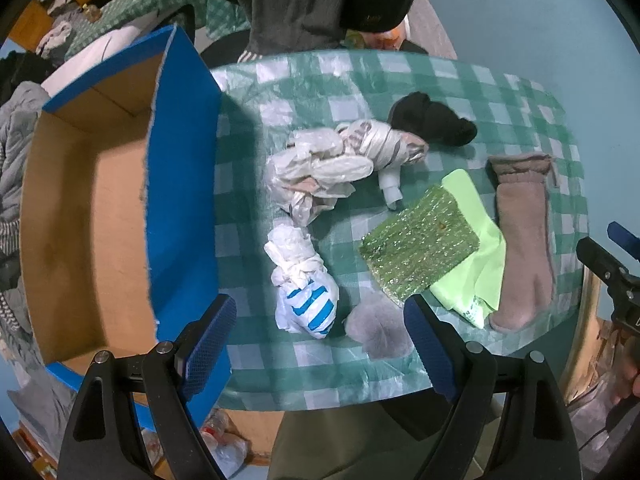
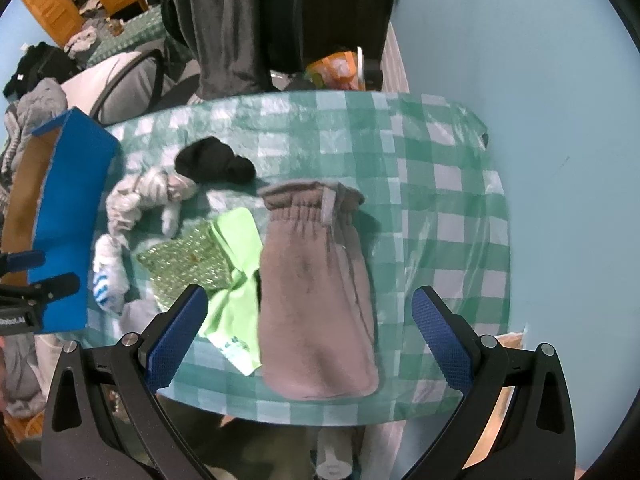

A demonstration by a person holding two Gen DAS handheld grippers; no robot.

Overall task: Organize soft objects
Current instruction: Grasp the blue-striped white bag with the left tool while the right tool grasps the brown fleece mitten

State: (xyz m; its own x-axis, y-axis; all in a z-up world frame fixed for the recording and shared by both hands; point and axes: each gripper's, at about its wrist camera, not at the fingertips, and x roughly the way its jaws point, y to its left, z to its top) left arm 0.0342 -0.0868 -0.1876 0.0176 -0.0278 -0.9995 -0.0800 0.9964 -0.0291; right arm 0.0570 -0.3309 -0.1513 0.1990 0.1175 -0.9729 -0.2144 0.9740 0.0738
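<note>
Both the left tongs (image 1: 320,336) and right tongs (image 2: 310,328) hang spread wide, gripping nothing.

The desk (image 1: 460,76) wears a glossy, wrinkled plastic covering in green and white checks, and beside it the box (image 1: 88,208) shows matt brown cardboard inside and smooth blue outside. The mitten (image 2: 316,300) is soft, fuzzy taupe cloth, the sponge (image 1: 420,248) a glittery, rough green weave, the knotted bags (image 1: 304,280) thin crinkled plastic, and each tool's pads (image 2: 440,332) carry a blue knurled texture on matt black plastic
</note>
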